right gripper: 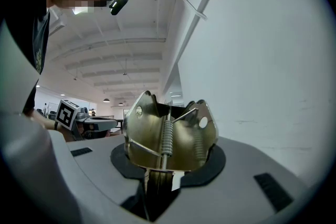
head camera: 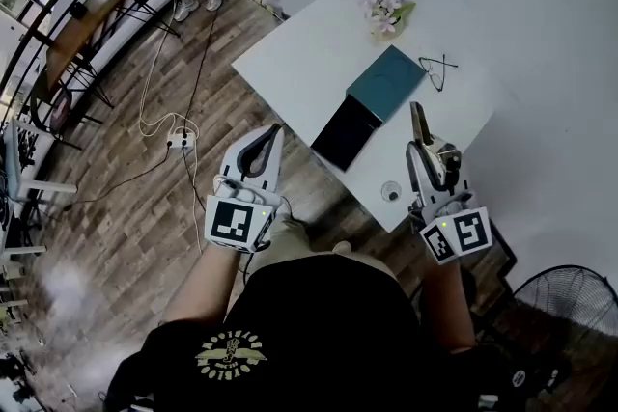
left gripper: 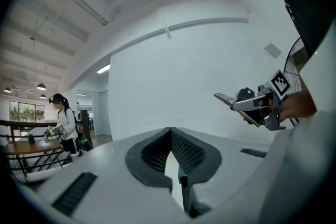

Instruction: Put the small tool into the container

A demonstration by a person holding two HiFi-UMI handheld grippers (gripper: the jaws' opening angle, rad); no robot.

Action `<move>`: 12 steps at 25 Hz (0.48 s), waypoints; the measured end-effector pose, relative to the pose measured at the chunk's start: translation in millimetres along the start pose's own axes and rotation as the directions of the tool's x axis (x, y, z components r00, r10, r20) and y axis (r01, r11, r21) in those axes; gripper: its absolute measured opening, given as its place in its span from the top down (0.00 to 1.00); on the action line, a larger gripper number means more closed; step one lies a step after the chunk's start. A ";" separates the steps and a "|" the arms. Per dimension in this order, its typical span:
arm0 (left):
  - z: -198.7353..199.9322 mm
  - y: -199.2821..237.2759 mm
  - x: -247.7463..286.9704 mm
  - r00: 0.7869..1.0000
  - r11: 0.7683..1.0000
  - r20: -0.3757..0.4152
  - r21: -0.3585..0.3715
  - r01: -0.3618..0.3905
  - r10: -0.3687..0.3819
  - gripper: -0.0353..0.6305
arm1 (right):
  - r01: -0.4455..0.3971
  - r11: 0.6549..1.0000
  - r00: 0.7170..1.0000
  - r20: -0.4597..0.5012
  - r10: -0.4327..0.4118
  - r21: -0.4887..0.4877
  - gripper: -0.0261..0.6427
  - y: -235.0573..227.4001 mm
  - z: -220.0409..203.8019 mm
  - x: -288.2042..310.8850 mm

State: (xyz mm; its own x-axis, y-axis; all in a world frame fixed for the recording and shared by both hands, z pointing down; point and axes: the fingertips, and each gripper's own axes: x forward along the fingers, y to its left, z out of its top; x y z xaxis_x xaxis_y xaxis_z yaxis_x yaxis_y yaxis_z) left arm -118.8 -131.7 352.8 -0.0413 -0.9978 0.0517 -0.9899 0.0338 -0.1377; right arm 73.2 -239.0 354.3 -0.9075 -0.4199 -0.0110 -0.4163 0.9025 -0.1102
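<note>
My right gripper (head camera: 432, 167) is shut on a small brass-coloured metal spring clamp (head camera: 421, 125), held above the near right edge of the white table (head camera: 299, 53). In the right gripper view the clamp (right gripper: 168, 134) fills the jaws, its coil spring upright in the middle. The container, a teal box (head camera: 386, 82) with a dark open part (head camera: 346, 132) beside it, lies on the table ahead and left of the clamp. My left gripper (head camera: 273, 132) hangs shut and empty over the wooden floor, left of the table; its pads (left gripper: 181, 152) meet with nothing between them.
Spectacles (head camera: 436, 69) and a small bunch of flowers (head camera: 386, 12) lie beyond the box. A small round glass thing (head camera: 390, 192) sits near the table's front edge. A fan (head camera: 570, 304) stands at lower right. Cables and a power strip (head camera: 181, 142) lie on the floor.
</note>
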 end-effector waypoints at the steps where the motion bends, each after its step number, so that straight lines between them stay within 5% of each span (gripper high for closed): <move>1: 0.8 6.5 3.7 1.000 1.000 0.003 0.000 0.008 -0.008 0.94 | 0.007 1.000 1.000 -0.001 -0.007 0.000 0.78 1.3 0.3 5.6; 12: -13.3 72.6 46.2 0.990 0.990 0.001 -0.021 0.139 -0.139 0.94 | 0.157 0.988 0.988 -0.013 -0.157 0.008 0.78 7.3 0.0 59.8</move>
State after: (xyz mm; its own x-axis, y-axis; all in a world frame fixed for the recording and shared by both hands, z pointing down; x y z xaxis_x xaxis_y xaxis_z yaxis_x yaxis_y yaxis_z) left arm -194.3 -174.6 358.3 0.0965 -0.9929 0.0696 -0.9887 -0.1037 -0.1086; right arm 15.9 -257.5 352.8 -0.8318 -0.5548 0.0194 -0.5529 0.8247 -0.1189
